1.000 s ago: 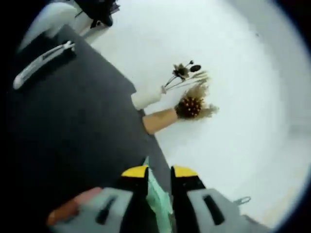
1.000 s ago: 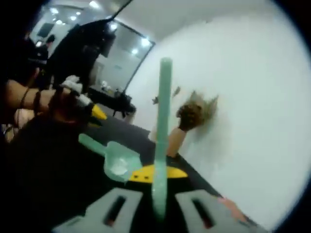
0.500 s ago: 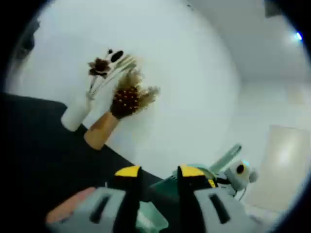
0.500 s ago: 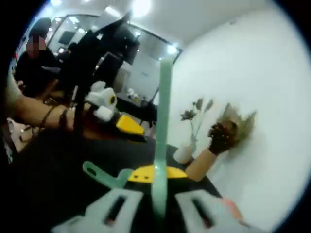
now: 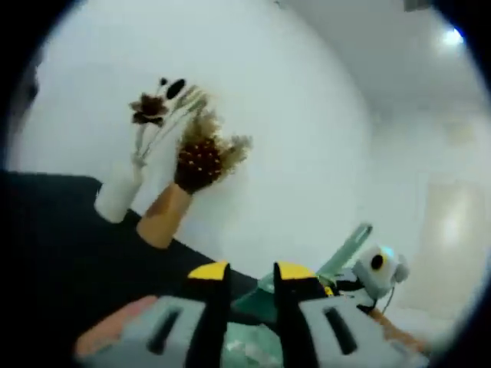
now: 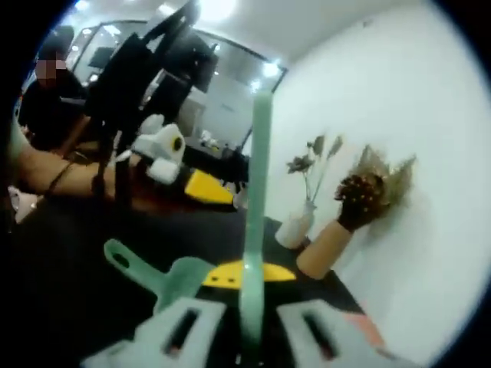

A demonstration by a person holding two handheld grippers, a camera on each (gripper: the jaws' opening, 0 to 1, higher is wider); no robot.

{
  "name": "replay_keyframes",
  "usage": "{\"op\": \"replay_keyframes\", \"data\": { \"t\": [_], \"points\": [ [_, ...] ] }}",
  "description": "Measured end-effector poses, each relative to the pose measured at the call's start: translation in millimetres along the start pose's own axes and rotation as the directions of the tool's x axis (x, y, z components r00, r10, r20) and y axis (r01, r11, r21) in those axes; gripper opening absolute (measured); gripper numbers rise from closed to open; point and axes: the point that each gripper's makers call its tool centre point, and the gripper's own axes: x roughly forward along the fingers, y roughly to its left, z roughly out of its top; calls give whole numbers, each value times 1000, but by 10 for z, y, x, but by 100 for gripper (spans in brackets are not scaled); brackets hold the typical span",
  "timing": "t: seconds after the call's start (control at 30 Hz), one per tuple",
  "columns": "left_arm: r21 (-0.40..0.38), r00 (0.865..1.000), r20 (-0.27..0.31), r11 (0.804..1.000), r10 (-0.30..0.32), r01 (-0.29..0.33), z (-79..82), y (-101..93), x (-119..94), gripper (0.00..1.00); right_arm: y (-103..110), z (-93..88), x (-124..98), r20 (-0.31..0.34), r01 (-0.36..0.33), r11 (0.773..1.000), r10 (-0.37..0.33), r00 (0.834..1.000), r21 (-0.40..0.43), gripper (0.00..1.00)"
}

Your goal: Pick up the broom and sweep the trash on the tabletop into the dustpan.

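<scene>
One broom, one dustpan, two vases and two grippers are in sight.

In the right gripper view the right gripper is clamped on the broom's pale green handle, which rises straight up between its yellow-tipped jaws. The dustpan, the same green, sits low at left of those jaws, its handle pointing up and left over the black worktop. Beyond it the left gripper, held by a person's hand, reaches in from the left; from here I cannot tell what it grips.

In the left gripper view the left gripper has its jaws a narrow gap apart, with green plastic of the dustpan between and below them; it looks closed on the pan, though the contact is blurred. The broom handle slants up at right, next to the right gripper.

Against the white wall stand a white vase with dried stems and, just beside it, a tan vase with a spiky brown flower head. Both stand at the worktop's far edge, well apart from the grippers. Trash cannot be made out.
</scene>
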Motion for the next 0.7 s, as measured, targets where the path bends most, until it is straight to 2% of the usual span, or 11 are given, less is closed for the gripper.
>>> {"op": "replay_keyframes", "data": {
  "t": [0.1,0.2,0.37,0.5,0.7],
  "points": [
    [-8,998,28,998,55,-55,66,172,-37,24,57,-53,56,-4,17,1000,-17,1000,-24,2],
    [-32,996,42,996,81,-80,131,280,-47,24,107,-80,97,-3,21,999,-21,1000,-36,2],
    [-57,995,59,995,86,-82,170,286,-67,24,161,-122,167,-17,24,996,-26,1000,-82,2],
    [-65,995,68,995,78,-73,195,276,-68,24,207,-157,193,-19,15,996,-17,1000,-82,2],
    [-99,992,83,991,95,-87,240,358,-82,23,281,-190,249,-13,12,994,-13,1000,-111,2]
  ]
}}
